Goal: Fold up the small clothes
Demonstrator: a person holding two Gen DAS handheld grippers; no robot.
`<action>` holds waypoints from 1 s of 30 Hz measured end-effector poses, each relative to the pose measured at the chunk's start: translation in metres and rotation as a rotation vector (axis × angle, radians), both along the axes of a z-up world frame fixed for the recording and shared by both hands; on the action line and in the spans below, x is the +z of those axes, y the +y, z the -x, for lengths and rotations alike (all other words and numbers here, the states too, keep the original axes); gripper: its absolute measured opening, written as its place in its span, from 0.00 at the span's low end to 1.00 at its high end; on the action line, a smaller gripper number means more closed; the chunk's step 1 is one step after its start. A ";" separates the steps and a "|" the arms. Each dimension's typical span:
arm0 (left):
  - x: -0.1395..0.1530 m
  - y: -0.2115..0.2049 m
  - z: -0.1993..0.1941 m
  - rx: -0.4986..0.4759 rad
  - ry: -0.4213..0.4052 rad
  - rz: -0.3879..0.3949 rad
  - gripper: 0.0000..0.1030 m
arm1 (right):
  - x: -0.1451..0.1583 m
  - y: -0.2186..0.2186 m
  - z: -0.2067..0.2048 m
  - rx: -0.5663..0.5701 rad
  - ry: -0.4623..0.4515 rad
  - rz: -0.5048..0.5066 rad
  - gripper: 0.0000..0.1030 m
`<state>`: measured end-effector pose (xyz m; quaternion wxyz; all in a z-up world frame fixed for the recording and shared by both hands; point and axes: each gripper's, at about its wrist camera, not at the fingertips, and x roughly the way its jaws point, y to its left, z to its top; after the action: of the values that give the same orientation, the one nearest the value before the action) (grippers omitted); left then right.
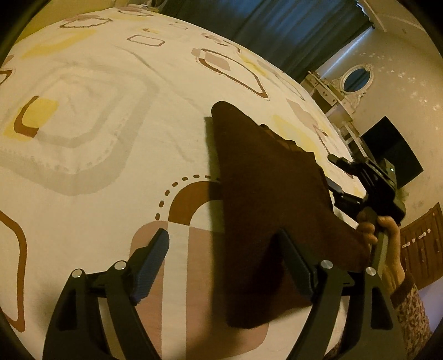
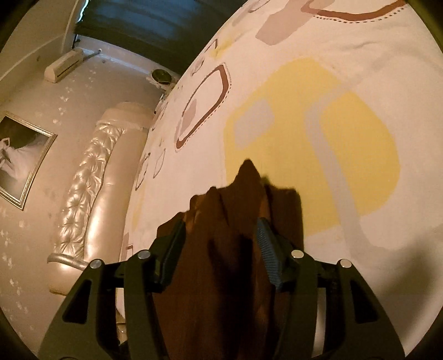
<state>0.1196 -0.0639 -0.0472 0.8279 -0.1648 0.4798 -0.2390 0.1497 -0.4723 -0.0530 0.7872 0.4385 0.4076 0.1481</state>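
Observation:
A dark brown cloth (image 1: 265,199) lies folded on the patterned bedsheet (image 1: 110,124). My left gripper (image 1: 221,238) is open just above the near end of the cloth, its right finger (image 1: 296,260) over the cloth and its left finger (image 1: 152,257) over bare sheet. My right gripper (image 2: 220,224) is open with the bunched brown cloth (image 2: 229,249) lying between its fingers; it also shows in the left wrist view (image 1: 340,163) at the cloth's far right edge, held by a hand (image 1: 384,235).
The bed fills most of both views. A dark curtain (image 1: 290,25), a white dresser with an oval mirror (image 1: 354,80) and a dark screen (image 1: 393,149) stand beyond the bed. A padded headboard (image 2: 88,188) and a framed picture (image 2: 22,157) show in the right wrist view.

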 end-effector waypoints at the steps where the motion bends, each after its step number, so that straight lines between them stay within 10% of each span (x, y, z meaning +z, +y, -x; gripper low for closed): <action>1: -0.001 0.001 0.000 0.003 0.008 0.007 0.78 | -0.001 0.002 -0.004 0.014 0.005 0.006 0.51; 9: -0.007 0.004 -0.002 0.011 0.034 0.041 0.79 | 0.006 0.040 -0.023 0.232 -0.016 0.006 0.51; 25: -0.009 0.005 -0.002 0.012 0.043 0.057 0.80 | -0.006 0.047 -0.042 0.189 0.023 0.097 0.51; 30: -0.010 0.005 0.000 0.017 0.044 0.062 0.80 | -0.007 0.060 -0.042 0.270 0.041 0.161 0.14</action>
<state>0.1196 -0.0586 -0.0568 0.8138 -0.1997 0.4886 -0.2431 0.1913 -0.4118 -0.0600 0.7841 0.3183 0.4895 0.2106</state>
